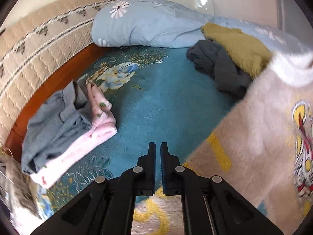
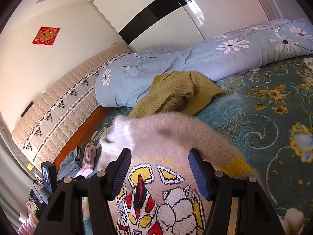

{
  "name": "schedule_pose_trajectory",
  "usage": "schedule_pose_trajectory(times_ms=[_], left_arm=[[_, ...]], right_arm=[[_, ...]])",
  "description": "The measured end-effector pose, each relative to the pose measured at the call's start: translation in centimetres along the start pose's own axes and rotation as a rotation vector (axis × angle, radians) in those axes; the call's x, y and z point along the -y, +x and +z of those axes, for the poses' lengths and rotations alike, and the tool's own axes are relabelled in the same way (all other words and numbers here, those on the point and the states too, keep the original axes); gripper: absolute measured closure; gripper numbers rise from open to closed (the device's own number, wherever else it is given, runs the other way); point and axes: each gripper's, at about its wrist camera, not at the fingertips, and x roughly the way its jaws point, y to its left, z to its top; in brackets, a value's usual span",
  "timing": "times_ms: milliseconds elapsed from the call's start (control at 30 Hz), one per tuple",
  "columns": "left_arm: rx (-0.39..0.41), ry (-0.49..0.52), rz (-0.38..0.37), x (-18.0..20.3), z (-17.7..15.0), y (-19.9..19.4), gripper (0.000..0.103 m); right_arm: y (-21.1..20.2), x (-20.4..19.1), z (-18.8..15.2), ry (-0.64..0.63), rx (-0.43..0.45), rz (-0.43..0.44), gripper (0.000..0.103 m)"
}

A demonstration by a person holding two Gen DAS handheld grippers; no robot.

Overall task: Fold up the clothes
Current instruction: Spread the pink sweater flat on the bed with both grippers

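A fluffy pale pink sweater [image 2: 166,137] with a red, yellow and white knitted figure lies on the teal floral bedspread [image 2: 254,121]. It also shows at the right of the left wrist view [image 1: 264,137], blurred. My right gripper [image 2: 159,152] is open, its fingers on either side of the sweater's body, just above it. My left gripper [image 1: 158,146] is shut and empty, over bare bedspread [image 1: 156,98] beside the sweater's edge.
A stack of folded grey and pink clothes [image 1: 64,129] lies at the left near the bed edge. A dark grey garment [image 1: 217,66] and a mustard knit [image 2: 176,92] lie unfolded ahead. A blue flowered duvet [image 2: 195,64] lies behind them. A padded beige headboard [image 1: 39,45] is at the left.
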Motion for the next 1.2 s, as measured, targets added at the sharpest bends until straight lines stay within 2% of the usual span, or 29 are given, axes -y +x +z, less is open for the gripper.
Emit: schedule_pose_trajectory(times_ms=[167, 267, 333, 433, 600, 667, 767, 900, 1000, 1200], left_arm=[[0.074, -0.19, -0.065, -1.0, -1.0, -4.3, 0.099], [0.128, -0.249, -0.183, 0.8, -2.3, -6.9, 0.099], [0.155, -0.258, -0.269, 3.0, -3.4, -7.9, 0.097], [0.188, -0.235, -0.344, 6.6, -5.7, -8.6, 0.092], [0.125, -0.257, -0.381, 10.2, -8.7, -8.1, 0.091], [0.091, -0.274, -0.409, 11.0, -9.4, -7.8, 0.091], [0.114, -0.228, -0.395, 12.1, -10.4, -8.1, 0.09], [0.145, -0.252, -0.427, 10.8, -11.1, -7.7, 0.087], [0.17, -0.296, -0.454, 9.5, -11.3, -7.4, 0.079], [0.214, -0.293, -0.488, 9.1, -11.8, -7.4, 0.077]], right_arm=[[0.2, -0.1, 0.0, -0.009, 0.0, -0.008, 0.038], [0.5, -0.5, -0.2, -0.031, -0.007, -0.017, 0.037], [0.4, -0.9, -0.2, -0.047, -0.012, -0.019, 0.037], [-0.5, -1.4, -0.1, -0.053, 0.0, 0.007, 0.037], [-4.8, -2.0, 0.5, -0.019, 0.095, 0.015, 0.034], [-6.3, -1.9, 1.0, -0.007, 0.125, -0.048, 0.032], [-7.9, -1.3, 1.2, 0.008, 0.136, -0.173, 0.032], [-9.2, -0.2, -0.1, -0.003, 0.028, -0.284, 0.032], [-10.3, 0.3, -2.0, -0.03, -0.05, -0.355, 0.032], [-10.7, 0.3, -5.2, -0.048, -0.129, -0.414, 0.032]])
